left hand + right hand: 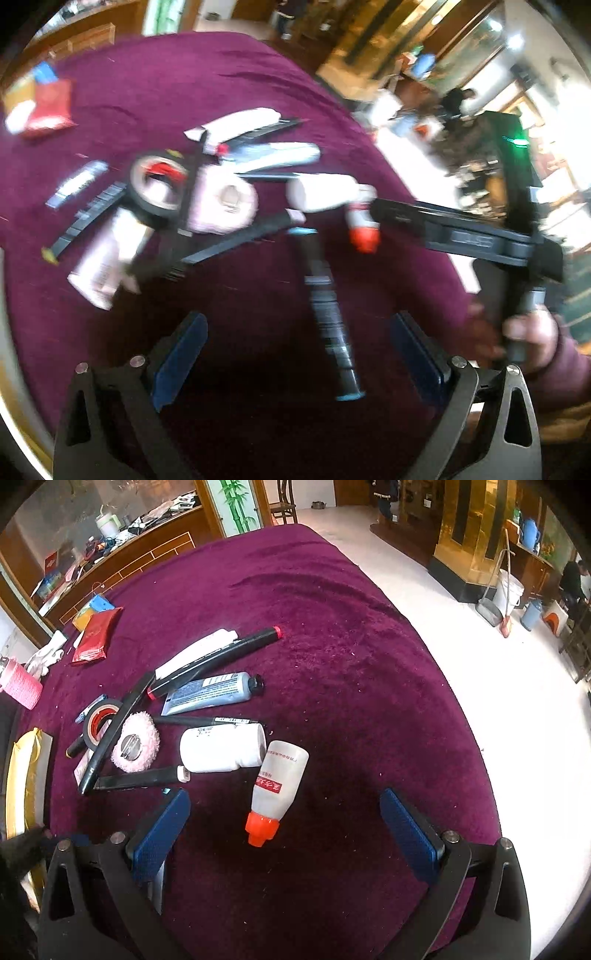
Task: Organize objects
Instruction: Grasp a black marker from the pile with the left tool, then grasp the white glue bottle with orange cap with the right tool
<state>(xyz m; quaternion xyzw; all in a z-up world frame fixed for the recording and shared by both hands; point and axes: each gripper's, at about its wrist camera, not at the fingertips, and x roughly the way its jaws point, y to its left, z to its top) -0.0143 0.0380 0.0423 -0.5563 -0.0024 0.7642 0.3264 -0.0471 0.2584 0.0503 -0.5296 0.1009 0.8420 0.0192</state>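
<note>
A pile of small items lies on the purple tablecloth (351, 657). A glue bottle with an orange cap (277, 790) lies just ahead of my open, empty right gripper (284, 834). Behind it are a white pill bottle (221, 749), a pink puff (135, 746), a black tape roll (98, 722), a blue tube (210, 694) and black markers (214, 661). My left gripper (295, 354) is open and empty; a black marker with teal ends (327, 314) lies between its fingers (181, 354) on the cloth. The left wrist view is blurred. The right gripper's body (461, 236) shows there beside the glue bottle (364, 221).
A red packet (98, 635) and a yellow-blue box (90, 611) lie at the far left. A pink cup (20, 685) and a yellow-edged box (26, 775) stand at the left edge. The table edge drops to a white floor (498, 686) on the right.
</note>
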